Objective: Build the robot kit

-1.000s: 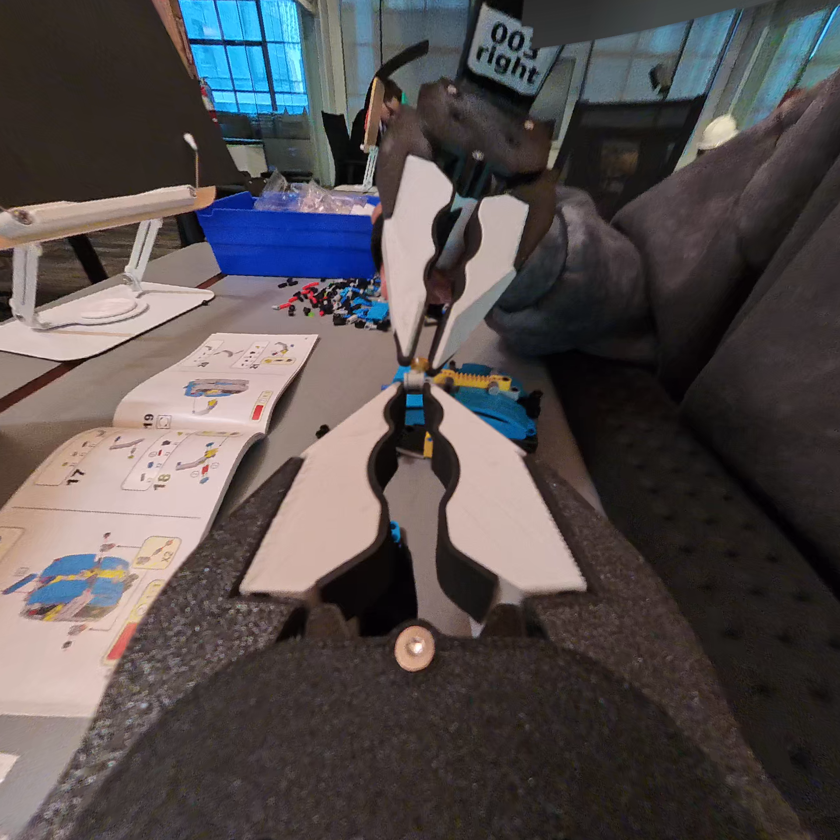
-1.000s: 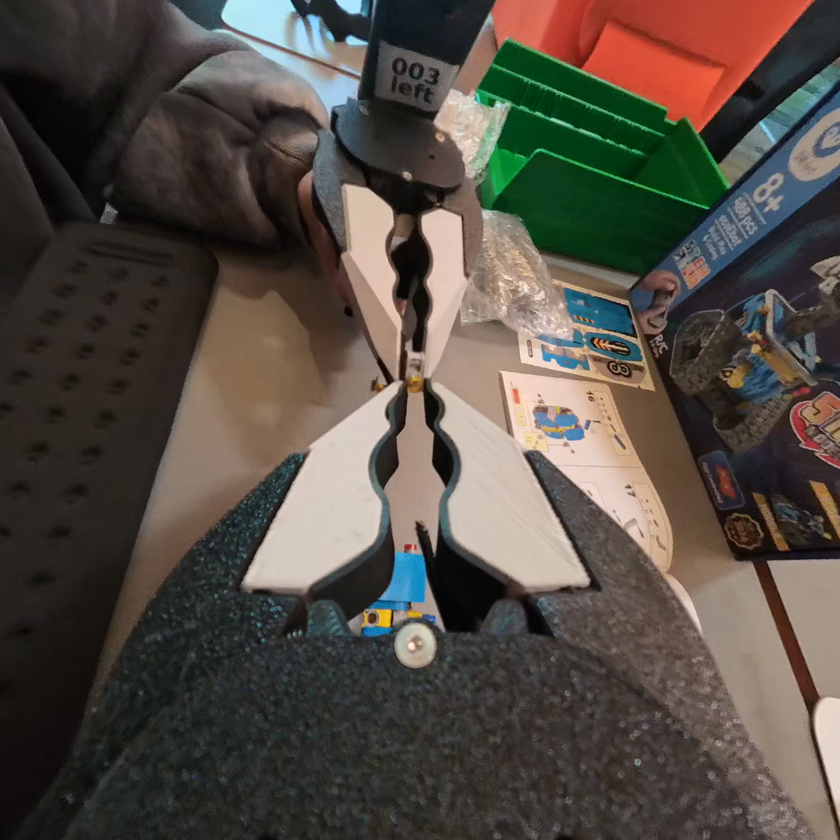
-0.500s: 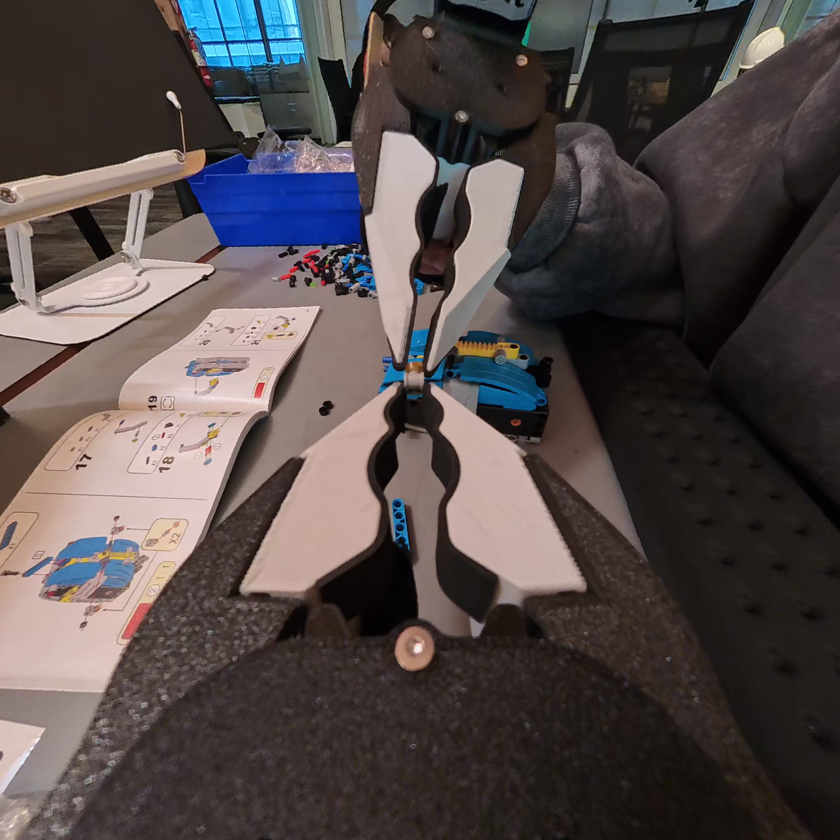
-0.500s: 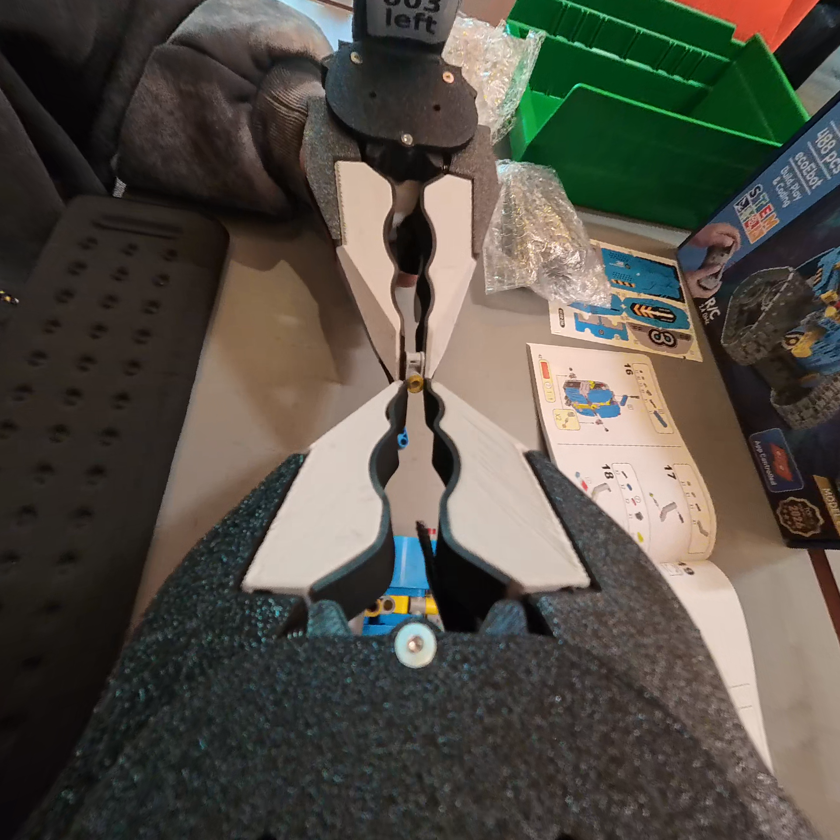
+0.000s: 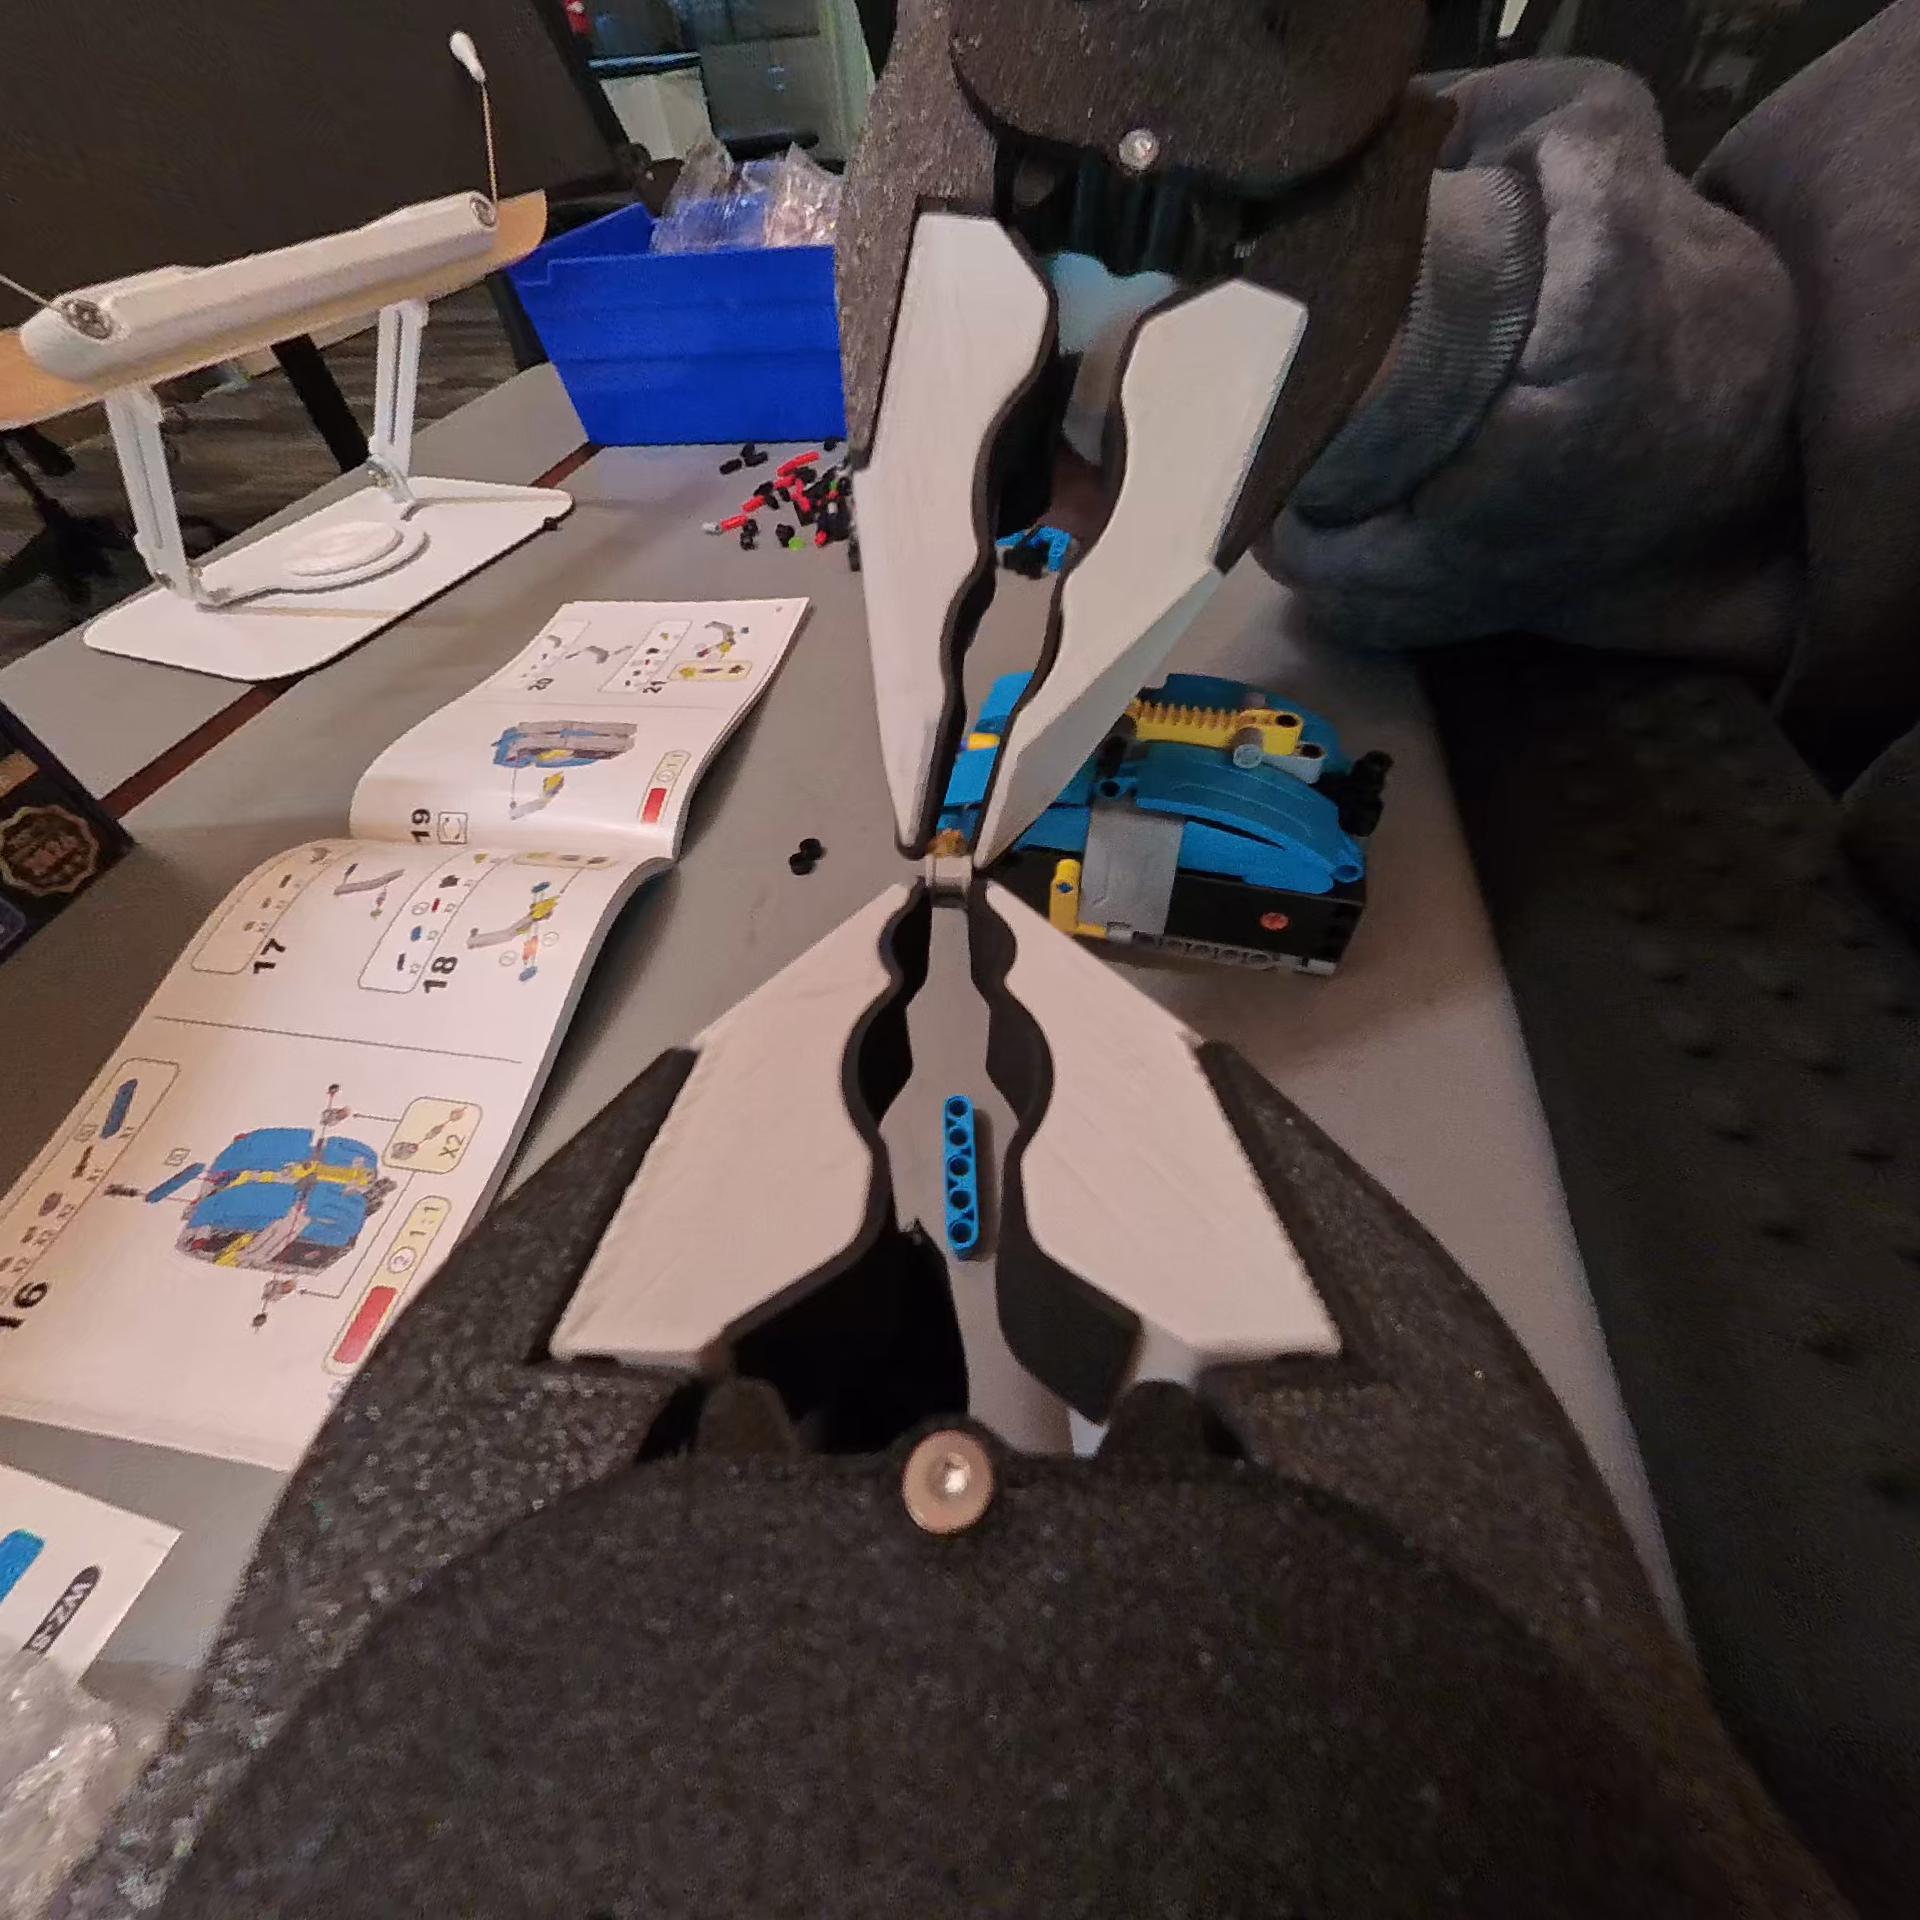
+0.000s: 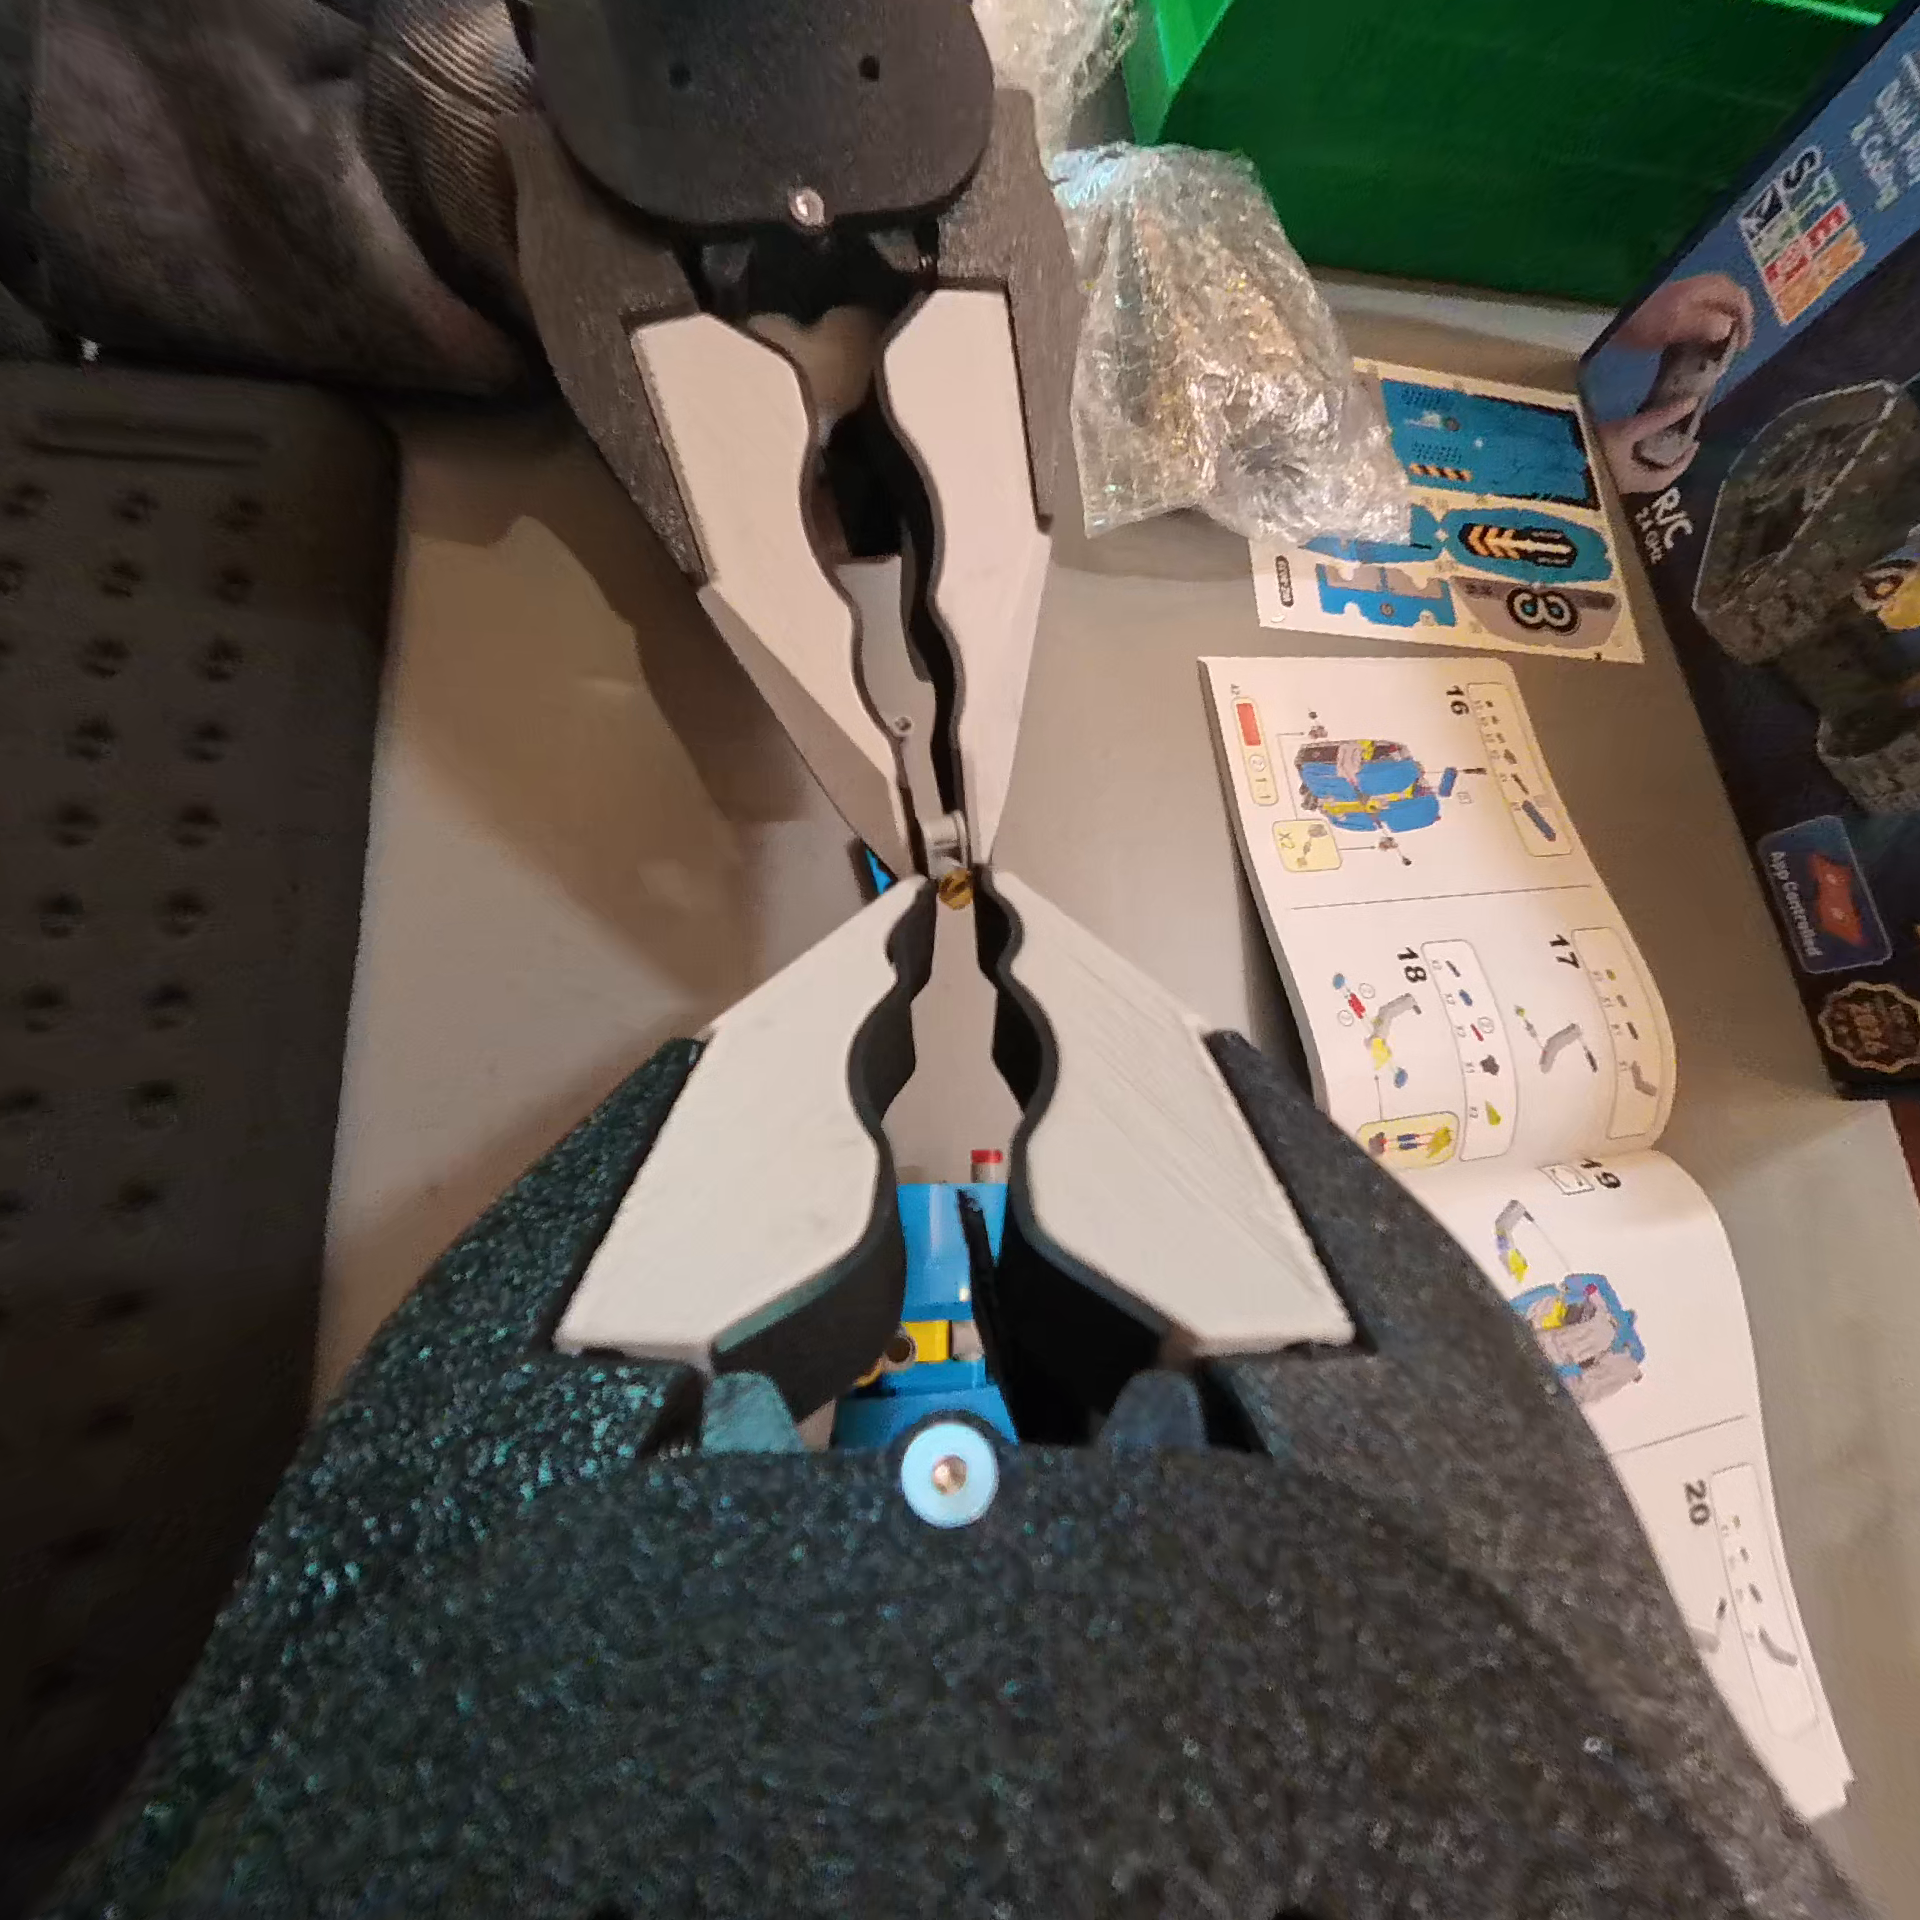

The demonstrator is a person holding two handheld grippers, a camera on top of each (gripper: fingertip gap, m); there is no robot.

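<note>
My left gripper (image 5: 945,889) is shut on a small grey connector (image 5: 945,871). My right gripper (image 6: 952,894) is shut on a small tan pin (image 6: 954,885). The two grippers meet tip to tip above the grey table (image 5: 727,894), with pin and connector touching. The right gripper (image 5: 943,844) comes down from the top of the left wrist view, and the left gripper (image 6: 940,844) does the same in the right wrist view. A part-built blue, yellow and black brick model (image 5: 1195,831) sits just behind the tips. A loose blue beam (image 5: 958,1179) lies under my left gripper.
An open instruction booklet (image 5: 416,987) lies left of the grippers. Behind are loose small parts (image 5: 790,499), a blue bin (image 5: 686,322) and a white stand (image 5: 312,551). A plastic bag (image 6: 1195,343), sticker sheet (image 6: 1455,540), set box (image 6: 1787,520) and green bin (image 6: 1507,135) show. A person's grey sleeve (image 5: 1558,364) is close. Left and right tips are no more than a few centimetres apart.
Both grippers stayed shut and tip to tip while tilting down towards the table. The right gripper looms closer in the left wrist view, and the blue beam now shows between my left fingers.
</note>
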